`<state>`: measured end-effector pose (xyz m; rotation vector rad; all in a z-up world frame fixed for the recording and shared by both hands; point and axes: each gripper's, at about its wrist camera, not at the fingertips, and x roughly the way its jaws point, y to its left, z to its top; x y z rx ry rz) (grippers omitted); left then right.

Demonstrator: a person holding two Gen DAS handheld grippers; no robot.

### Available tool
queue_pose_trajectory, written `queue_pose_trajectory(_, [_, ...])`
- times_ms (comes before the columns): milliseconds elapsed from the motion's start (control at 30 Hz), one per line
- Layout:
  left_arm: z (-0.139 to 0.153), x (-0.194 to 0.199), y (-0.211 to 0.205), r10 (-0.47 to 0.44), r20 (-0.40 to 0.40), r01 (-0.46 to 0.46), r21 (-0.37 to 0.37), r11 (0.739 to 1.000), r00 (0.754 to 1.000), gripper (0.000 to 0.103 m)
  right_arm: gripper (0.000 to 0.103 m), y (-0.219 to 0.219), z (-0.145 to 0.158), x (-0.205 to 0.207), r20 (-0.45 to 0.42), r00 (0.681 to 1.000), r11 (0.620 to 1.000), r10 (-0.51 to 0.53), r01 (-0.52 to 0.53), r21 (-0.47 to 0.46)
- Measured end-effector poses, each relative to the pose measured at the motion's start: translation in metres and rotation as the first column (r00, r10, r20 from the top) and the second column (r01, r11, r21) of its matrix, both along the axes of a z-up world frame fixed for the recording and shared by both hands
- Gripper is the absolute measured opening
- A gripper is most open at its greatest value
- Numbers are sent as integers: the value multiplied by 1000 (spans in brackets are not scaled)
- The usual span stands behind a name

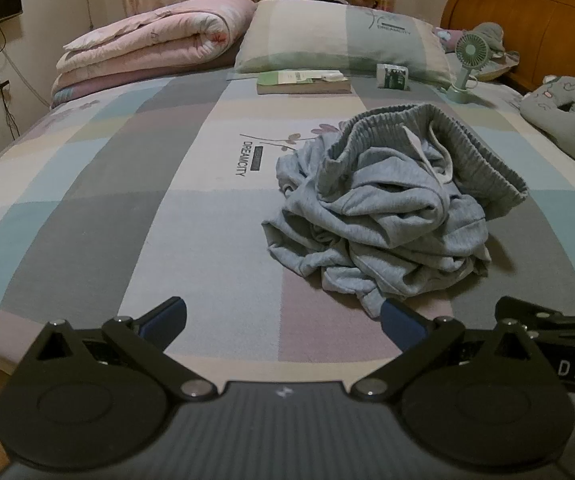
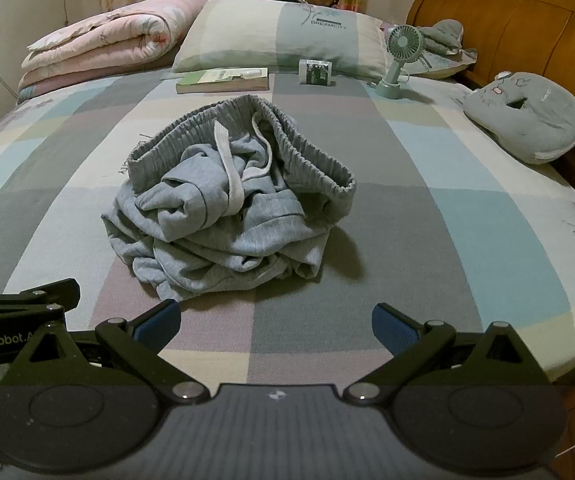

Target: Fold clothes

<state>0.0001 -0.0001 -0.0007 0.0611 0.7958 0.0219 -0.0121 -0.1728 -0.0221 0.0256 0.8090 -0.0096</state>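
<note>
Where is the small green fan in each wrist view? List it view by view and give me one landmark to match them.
Left wrist view: the green fan stands upper right, near the pillow's right end.
Right wrist view: the green fan stands upper right of centre, again by the pillow's right end.
Shared landmark: the crumpled grey trousers, right of centre in the left view, left of centre in the right view.

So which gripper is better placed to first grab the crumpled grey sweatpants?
Left gripper, probably: its open right finger nearly touches the crumpled grey sweatpants; the open right gripper sits slightly farther back.
</note>
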Motion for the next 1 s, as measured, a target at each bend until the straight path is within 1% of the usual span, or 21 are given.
queue_pose_trajectory(200, [-4,1,-1,-2,6,2,5,1000,1000,102,103,1,1,-2,5,1000,1000,-2,2,-9])
queue_pose_trajectory(400, [-2,2,1,-3,0,3,-4,1000,1000,102,103,2,-4,1,5,1000,1000,-3,3,-8])
queue_pose_trajectory(467, [-2,1,1,-3,0,3,-7,1000,1000,102,103,1,0,-1,6,1000,1000,-3,3,-7])
queue_pose_trajectory(1000, [-2,2,0,-8,6,8,-21,1000,1000,102,103,0,1,-1,14,1000,1000,-1,1,-2])
